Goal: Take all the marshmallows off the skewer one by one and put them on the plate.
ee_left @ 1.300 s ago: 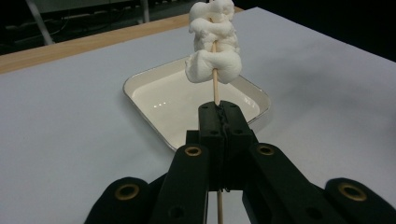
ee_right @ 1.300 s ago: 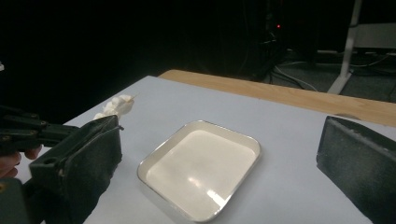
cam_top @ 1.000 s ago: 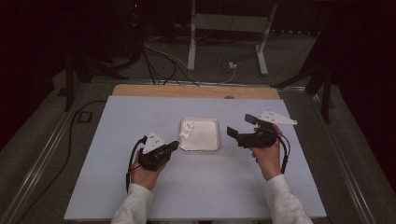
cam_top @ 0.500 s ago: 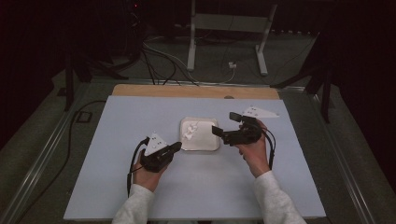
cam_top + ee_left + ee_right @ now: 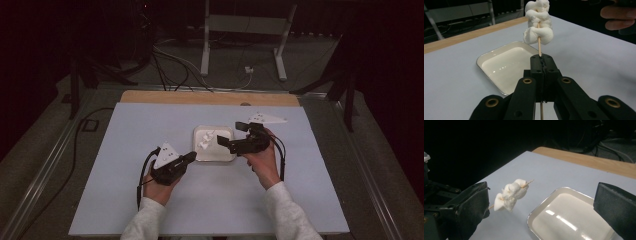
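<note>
You held the thin wooden skewer point(image 5: 539, 48) w/ the lumpy white marshmallow pieces point(image 5: 538, 23) threaded on it in your left gripper point(image 5: 191, 156) — jaws fully closed on the stick's lower part, so the pieces stood up over the shallow white square tray point(image 5: 215, 156), probably so anything pulled off would drop in there. The tray was empty, glossy inside, at the middle of the pale blue table point(image 5: 125, 150). Your right gripper point(image 5: 230, 135) was wide open & holding nothing, its two black pads on each side of the marshmallows in the right gripper view, not touching them — I think it was lined up to pinch a piece.

Hard to see: how many pieces, since they are squashed together; the skewer's top end was cut off by the frame edge in the left gripper view. In the high view the skewer was very small, approx. only a white spot above the tray.
</note>
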`<state>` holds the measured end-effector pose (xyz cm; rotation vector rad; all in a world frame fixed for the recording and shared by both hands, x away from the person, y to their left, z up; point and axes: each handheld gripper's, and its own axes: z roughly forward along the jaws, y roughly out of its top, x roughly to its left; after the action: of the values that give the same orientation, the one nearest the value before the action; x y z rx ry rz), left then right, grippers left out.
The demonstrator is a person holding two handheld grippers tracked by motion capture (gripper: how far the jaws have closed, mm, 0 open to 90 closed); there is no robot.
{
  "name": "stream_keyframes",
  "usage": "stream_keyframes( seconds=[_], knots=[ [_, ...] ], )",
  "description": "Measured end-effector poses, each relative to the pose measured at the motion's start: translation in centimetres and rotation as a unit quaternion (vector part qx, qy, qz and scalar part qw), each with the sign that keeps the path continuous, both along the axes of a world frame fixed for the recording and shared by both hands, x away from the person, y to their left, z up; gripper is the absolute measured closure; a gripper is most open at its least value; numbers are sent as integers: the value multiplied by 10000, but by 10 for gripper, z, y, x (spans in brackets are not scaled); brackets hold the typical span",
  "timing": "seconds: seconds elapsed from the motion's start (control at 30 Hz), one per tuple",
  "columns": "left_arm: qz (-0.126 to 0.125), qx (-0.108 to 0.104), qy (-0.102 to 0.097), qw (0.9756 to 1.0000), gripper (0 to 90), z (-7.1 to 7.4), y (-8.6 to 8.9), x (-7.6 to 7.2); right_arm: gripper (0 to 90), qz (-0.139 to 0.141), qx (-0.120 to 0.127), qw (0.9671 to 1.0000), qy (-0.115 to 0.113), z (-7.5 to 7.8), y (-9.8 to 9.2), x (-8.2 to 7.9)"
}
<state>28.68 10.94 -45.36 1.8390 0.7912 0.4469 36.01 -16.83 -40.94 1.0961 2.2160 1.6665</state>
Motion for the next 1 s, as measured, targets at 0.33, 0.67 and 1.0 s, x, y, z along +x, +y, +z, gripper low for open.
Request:
stream_keyframes(
  seconds=[0.33,0.67,1.0],
  knots=[
    [-92,15,-52,9999,900,0,-3,-2,112,189,100,9990,392,-5,6,5],
    [-189,-2,-131,9997,900,-1,-6,-4,564,599,566,9921,945,-7,13,7],
    [-238,-13,-115,9996,900,-4,-4,-1,749,664,867,9821,1535,-10,14,12]
  ],
)
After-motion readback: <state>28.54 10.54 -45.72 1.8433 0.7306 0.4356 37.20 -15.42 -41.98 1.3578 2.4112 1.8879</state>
